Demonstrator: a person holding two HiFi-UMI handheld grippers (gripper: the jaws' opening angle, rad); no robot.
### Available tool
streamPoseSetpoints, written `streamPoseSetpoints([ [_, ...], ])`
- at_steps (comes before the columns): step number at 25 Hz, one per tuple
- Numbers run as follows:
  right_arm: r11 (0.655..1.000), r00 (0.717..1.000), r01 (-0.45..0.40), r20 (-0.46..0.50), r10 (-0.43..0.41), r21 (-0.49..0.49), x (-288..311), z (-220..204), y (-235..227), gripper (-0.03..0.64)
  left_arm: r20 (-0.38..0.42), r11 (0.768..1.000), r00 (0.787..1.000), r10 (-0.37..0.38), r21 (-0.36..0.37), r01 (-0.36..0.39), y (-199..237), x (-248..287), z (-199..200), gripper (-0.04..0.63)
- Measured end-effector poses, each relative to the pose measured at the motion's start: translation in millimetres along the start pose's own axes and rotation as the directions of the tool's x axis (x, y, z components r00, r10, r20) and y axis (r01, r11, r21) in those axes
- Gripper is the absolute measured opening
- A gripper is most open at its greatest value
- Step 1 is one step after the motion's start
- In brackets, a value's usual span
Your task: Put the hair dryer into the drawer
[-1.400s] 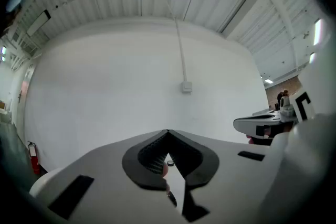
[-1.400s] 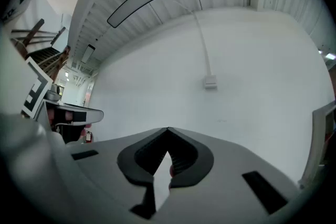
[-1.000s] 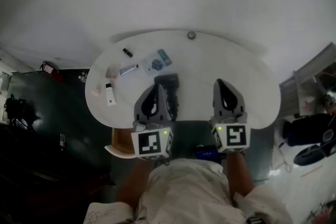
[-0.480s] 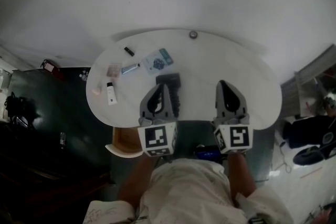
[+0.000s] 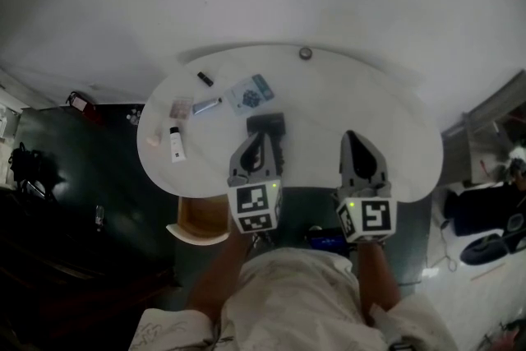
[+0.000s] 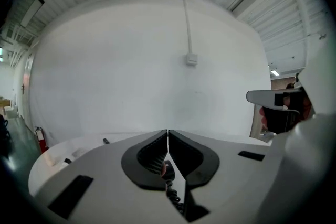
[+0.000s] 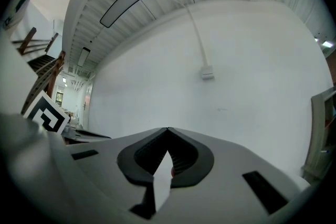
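Observation:
The dark hair dryer (image 5: 265, 122) lies on the white rounded table (image 5: 386, 119), near its front edge. My left gripper (image 5: 265, 136) hovers right over the dryer's near part and hides it; its jaws are shut with nothing between them. In the left gripper view the left gripper (image 6: 168, 131) shows closed tips, and a coiled dark cord (image 6: 171, 193) shows below them. My right gripper (image 5: 352, 136) hangs over bare tabletop to the dryer's right, its tips (image 7: 168, 129) also meeting, empty. An open wooden drawer (image 5: 200, 219) juts out under the table's front left.
Small toiletries lie on the table's left part: a white tube (image 5: 173, 145), a pink packet (image 5: 178, 108), a silver stick (image 5: 205, 105), a black piece (image 5: 201, 79) and a blue-white packet (image 5: 248, 94). A grey knob (image 5: 305, 53) sits at the far edge. A white wall stands behind.
My left gripper has sunk toward the table and shifted a little right, over the hair dryer. The right gripper has stayed put. Both stay shut.

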State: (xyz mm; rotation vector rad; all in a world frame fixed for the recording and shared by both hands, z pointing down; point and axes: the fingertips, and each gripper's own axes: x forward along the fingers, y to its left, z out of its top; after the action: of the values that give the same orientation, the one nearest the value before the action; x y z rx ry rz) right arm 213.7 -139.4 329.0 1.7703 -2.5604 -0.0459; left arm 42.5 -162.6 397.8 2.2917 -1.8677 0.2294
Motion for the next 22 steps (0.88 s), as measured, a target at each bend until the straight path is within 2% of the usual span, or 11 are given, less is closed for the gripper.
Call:
streamPoseSetpoints([
  [3, 1.0, 1.0, 0.006, -0.01, -0.006, 0.002, -2, -2, -1, 0.003, -0.035, 1.0, 0.999, -0.003, -0.022, 0.002, -1, 6, -13, 0.006],
  [12, 1.0, 0.999, 0.02, -0.025, -0.02, 0.014, -10, -7, -7, 0.003, -0.161, 0.997, 0.987, -0.015, -0.077, 0.003, -5, 25, -59, 0.092],
  [18, 0.999, 0.999, 0.033, -0.032, -0.032, 0.017, -14, -11, -13, 0.003, -0.247, 0.996, 0.969, -0.019, -0.094, -0.004, -8, 37, -86, 0.176],
  [22, 0.999, 0.998, 0.038, -0.04, -0.037, 0.022, -15, -15, -17, 0.003, -0.316, 0.996, 0.949, -0.013, -0.089, -0.016, -8, 48, -109, 0.204],
])
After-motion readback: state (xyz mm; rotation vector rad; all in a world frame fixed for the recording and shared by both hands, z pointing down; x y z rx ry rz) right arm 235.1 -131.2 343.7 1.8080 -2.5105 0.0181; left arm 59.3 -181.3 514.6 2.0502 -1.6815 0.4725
